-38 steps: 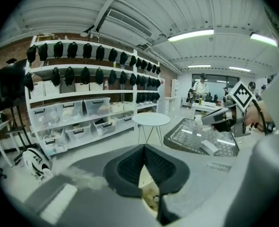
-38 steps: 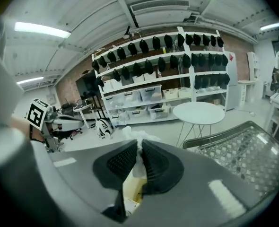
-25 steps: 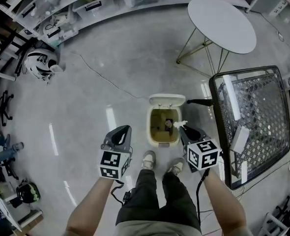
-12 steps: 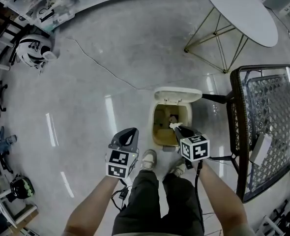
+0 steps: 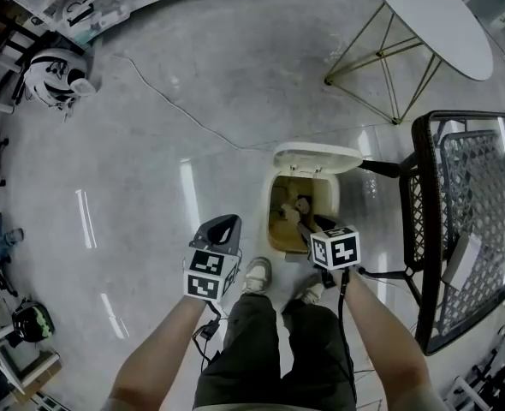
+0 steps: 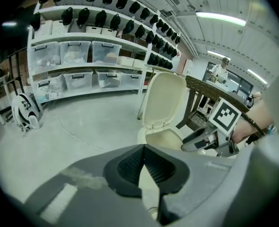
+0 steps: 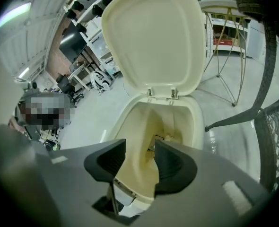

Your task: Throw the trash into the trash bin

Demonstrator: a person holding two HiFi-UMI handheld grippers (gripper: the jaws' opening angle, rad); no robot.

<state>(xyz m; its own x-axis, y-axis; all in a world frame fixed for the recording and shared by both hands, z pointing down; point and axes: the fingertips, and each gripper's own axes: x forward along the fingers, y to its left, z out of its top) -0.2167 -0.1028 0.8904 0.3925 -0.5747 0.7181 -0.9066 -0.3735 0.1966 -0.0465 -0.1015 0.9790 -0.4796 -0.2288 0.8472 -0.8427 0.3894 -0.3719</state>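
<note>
While the jaws are opening, trash: a pale crumpled piece [image 5: 302, 205] sits loose inside the bin, toward its far side, with no pad touching it.
Trash bin: the cream trash bin [image 5: 268, 217] stands on the floor just beyond the person's shoes [image 5: 257, 274]. Its lid [image 5: 317, 157] is tipped back on the far edge, so the mouth is fully clear.
Right hand-held gripper: the right hand-held gripper [image 7: 139, 148] hangs over the near right part of the mouth, pointing steeply down. Its jaws are spreading, and only the bin's inside shows between them.
Left hand-held gripper: the left hand-held gripper [image 6: 143, 148] is left of the bin and apart from it. Its tips are together with nothing clamped.
Step in hand: release, by my judgement nearly finished.
Doing it well: let the jaws part fully over the mouth before lifting away, and check that no scrap clings to a pad.
Watch for: the near rim lies close under the right jaws, and a black mesh chair [image 5: 475, 221] stands just to the right, so a straight rise looks safest.
</note>
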